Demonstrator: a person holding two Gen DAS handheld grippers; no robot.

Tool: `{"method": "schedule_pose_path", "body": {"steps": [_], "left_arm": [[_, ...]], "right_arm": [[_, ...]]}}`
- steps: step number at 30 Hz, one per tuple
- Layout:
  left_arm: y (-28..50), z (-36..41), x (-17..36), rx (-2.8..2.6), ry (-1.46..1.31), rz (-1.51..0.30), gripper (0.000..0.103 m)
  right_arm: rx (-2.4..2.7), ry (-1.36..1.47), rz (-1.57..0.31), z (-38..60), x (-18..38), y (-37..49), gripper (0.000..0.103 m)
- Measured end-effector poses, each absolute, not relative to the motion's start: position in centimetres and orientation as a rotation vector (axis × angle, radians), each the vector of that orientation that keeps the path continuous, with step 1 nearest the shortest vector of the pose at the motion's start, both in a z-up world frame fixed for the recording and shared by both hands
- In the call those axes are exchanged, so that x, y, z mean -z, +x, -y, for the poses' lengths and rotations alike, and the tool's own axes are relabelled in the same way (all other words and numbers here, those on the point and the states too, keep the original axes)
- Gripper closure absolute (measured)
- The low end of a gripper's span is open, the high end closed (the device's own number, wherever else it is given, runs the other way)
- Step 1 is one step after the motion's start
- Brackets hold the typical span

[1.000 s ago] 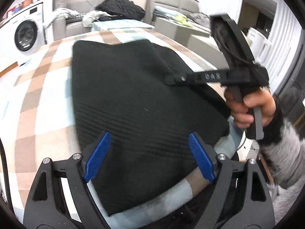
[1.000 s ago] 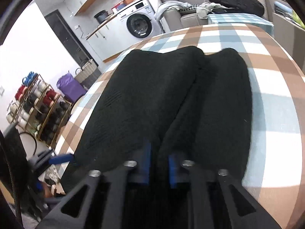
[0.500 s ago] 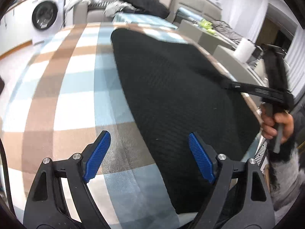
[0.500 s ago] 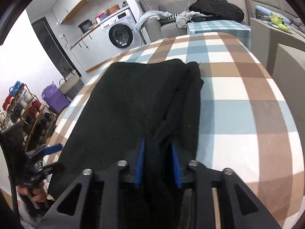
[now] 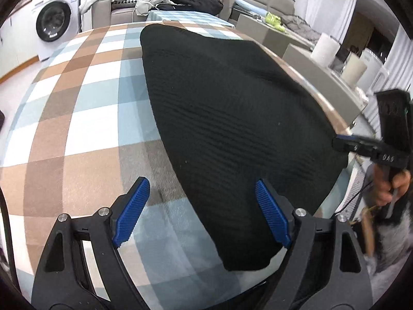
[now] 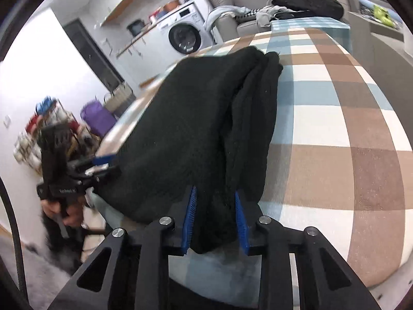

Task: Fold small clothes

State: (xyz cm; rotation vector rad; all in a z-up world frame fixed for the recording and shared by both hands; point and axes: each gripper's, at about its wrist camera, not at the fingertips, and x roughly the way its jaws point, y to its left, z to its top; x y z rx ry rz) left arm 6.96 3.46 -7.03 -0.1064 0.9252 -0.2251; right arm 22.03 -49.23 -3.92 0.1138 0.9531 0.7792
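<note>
With the black garment (image 6: 196, 129) pinched in the right tool (image 6: 215, 222), its free corner should be squarely straddled before the wide-open, empty left tool (image 5: 204, 211) is closed.

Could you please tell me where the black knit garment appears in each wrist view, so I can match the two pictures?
Left wrist view: the black knit garment fills the centre and right, running from the table's far edge to the open left gripper.
Right wrist view: it lies centre-left, pinched by the right gripper.
Shared landmark: the washing machine.
</note>
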Motion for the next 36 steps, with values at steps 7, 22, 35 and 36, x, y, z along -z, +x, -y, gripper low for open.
{"method": "schedule_pose_path", "body": {"steps": [7, 22, 35, 36], "left_arm": [[6.5, -3.7, 7.1, 0.23, -0.035, -0.957, 0.021], [9.4, -6.4, 6.1, 0.208, -0.176, -0.909, 0.021], [8.7, -5.5, 5.9, 0.207, -0.147, -0.906, 0.021], [8.3, -5.3, 5.9, 0.213, -0.141, -0.907, 0.021]], "right_arm": [[-0.721, 0.145, -0.848, 50.4, 0.9, 24.2, 0.065], [-0.763, 0.189, -0.922, 43.3, 1.5, 35.8, 0.083], [-0.697, 0.129, -0.872, 46.3, 1.0, 32.1, 0.085], [-0.714, 0.136, -0.867, 46.9, 0.9, 30.7, 0.085]]}}
